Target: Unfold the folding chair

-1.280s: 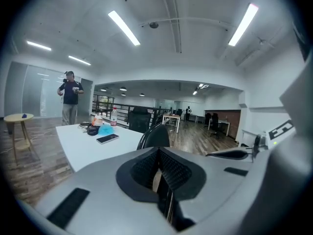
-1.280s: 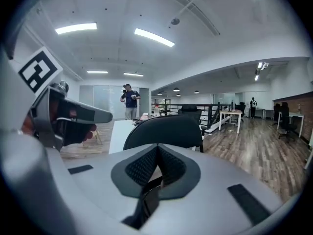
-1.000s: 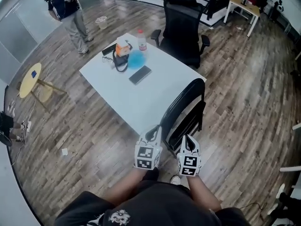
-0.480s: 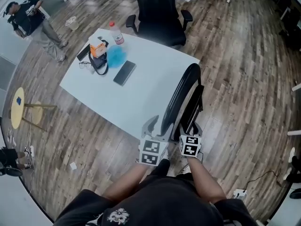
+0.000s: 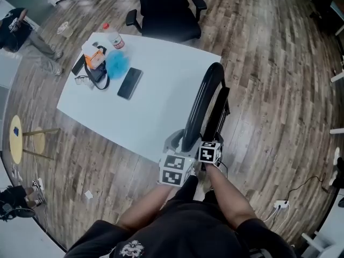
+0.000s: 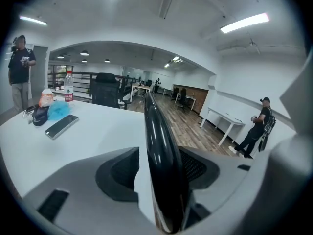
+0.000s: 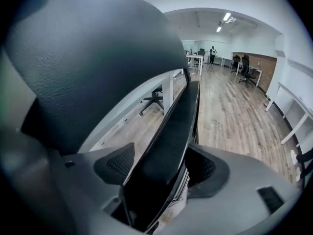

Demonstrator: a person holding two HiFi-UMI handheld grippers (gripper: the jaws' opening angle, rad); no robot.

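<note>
The black folding chair (image 5: 207, 101) stands folded on edge against the near right side of the white table (image 5: 161, 117). My left gripper (image 5: 180, 140) is at the chair's near end, open, with the glossy curved backrest rim (image 6: 155, 131) running between its jaws; a gap shows beside the left pad (image 6: 122, 168). My right gripper (image 5: 210, 143) is just to the right, its jaws opening around the flat black seat panel (image 7: 173, 131), which passes between them. The textured backrest (image 7: 83, 58) fills the upper left of the right gripper view.
On the table lie a dark phone (image 5: 129, 83), a blue puff (image 5: 115, 63), a bag with an orange box (image 5: 94, 58) and a bottle (image 5: 112, 35). A black office chair (image 5: 164, 9) stands behind the table. A person (image 5: 21, 28) stands far left, near a yellow stool (image 5: 16, 138).
Both grippers have moved down and forward onto the chair's near end. Their jaws have gone from shut to open, now straddling the backrest rim and the seat panel.
</note>
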